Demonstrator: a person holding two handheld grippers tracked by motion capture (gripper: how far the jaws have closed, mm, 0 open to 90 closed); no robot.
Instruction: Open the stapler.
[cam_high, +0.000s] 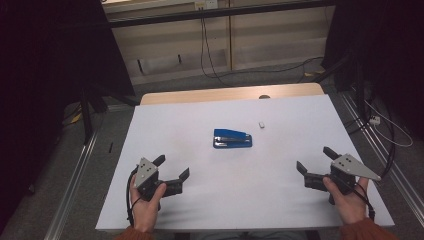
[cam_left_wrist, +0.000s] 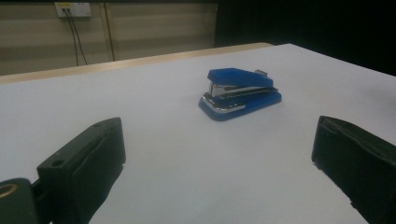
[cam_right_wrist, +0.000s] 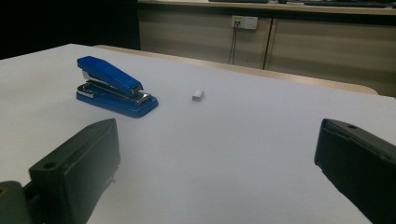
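Note:
A blue stapler (cam_high: 232, 138) lies flat near the middle of the white table (cam_high: 200, 210); it is also in the left gripper view (cam_left_wrist: 240, 92) and the right gripper view (cam_right_wrist: 114, 87). A small white block (cam_high: 261, 124) sits just behind and to the right of it, seen again beside the stapler (cam_right_wrist: 198, 95). My left gripper (cam_high: 172, 167) rests at the near left, open and empty, its jaws wide apart (cam_left_wrist: 219, 154). My right gripper (cam_high: 315, 160) rests at the near right, open and empty too (cam_right_wrist: 217, 154). Both point toward the stapler from well short of it.
A tan strip of tabletop (cam_high: 230, 93) runs beyond the white sheet. Cables (cam_high: 380, 125) trail over the floor at the right, and metal rails (cam_high: 75, 170) flank the table. Wall panels with a socket (cam_right_wrist: 244, 21) stand at the back.

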